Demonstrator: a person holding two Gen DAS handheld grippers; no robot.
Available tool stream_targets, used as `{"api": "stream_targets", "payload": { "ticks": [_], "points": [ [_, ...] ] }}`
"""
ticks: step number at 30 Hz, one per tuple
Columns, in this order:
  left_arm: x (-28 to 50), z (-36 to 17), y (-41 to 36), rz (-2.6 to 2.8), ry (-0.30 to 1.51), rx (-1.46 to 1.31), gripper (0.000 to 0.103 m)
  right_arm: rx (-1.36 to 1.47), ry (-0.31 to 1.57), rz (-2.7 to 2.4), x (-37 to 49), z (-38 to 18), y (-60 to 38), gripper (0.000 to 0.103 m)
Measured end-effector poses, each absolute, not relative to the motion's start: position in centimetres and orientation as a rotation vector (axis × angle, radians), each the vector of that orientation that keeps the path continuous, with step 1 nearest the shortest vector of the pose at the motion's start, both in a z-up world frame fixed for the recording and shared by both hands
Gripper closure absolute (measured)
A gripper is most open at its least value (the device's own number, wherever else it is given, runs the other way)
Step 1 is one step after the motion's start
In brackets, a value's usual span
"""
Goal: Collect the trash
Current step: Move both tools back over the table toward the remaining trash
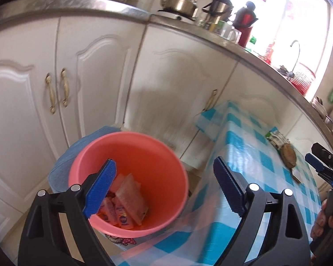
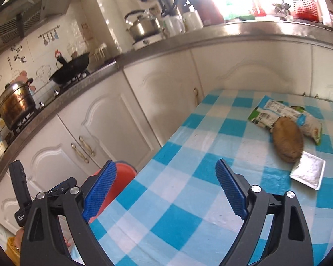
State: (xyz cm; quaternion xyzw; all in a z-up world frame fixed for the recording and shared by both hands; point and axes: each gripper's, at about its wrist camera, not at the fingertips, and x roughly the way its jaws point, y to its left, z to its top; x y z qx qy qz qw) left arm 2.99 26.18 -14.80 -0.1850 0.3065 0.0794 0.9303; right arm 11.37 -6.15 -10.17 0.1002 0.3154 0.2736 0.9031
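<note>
Wide apart and empty on the right gripper [image 2: 166, 190], blue ribbed pads [image 2: 230, 190] gaping over bare check cloth, nothing between them. Wide apart and empty too on the left gripper [image 1: 164, 188], hanging above the mouth of the pink bucket [image 1: 166, 155], with nothing pinched. Down in that bucket, already collected: a crumpled translucent wrapper [image 1: 131, 197] and a few small pink sachets [image 1: 119, 215] lying loose on the bottom. Out ahead of the right gripper, on the blue-and-white checked tablecloth [image 2: 188, 199], three pieces left near the far right side: a flat silver foil sachet [image 2: 308, 173], nearest; a brown rounded lump [image 2: 287, 141], perhaps a peel or husk, touching the sachet's upper edge; and behind it a green-and-white printed bag [image 2: 277, 113], crumpled, partly under the lump. Probably very light, the sachet, thin and slick, lying flat on the cloth and so hard to get a pad beneath; best taken by the near free edge or a raised corner, pinched across its thickness. Likely stiffer and a little heavier, the brown lump, rounded enough to slip sideways; better gripped across its narrower width. Soft and springy, the bag, easy to seize by any raised crease. Beyond the table, white cabinet doors [image 2: 113, 119] and a cluttered counter [image 2: 233, 31].
</note>
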Motion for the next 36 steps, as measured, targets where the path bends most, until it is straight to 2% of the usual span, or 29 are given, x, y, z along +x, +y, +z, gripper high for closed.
{"api": "stream_targets", "payload": {
  "ticks": [13, 26, 36],
  "points": [
    [5.4, -12.1, 17.8, 0.027, 0.675, -0.286, 0.013, 0.245, 0.421, 0.42, 10.9, -8.9, -15.6, 0.005],
    [12.5, -11.7, 7.9, -0.179, 0.797, -0.323, 0.013, 0.495, 0.516, 0.297, 13.1, -9.8, -28.4, 0.005],
    [24.1, -12.3, 0.1, -0.274, 0.879, -0.473, 0.013, 0.552, 0.635, 0.26, 18.8, -11.4, -33.3, 0.005]
  ]
}}
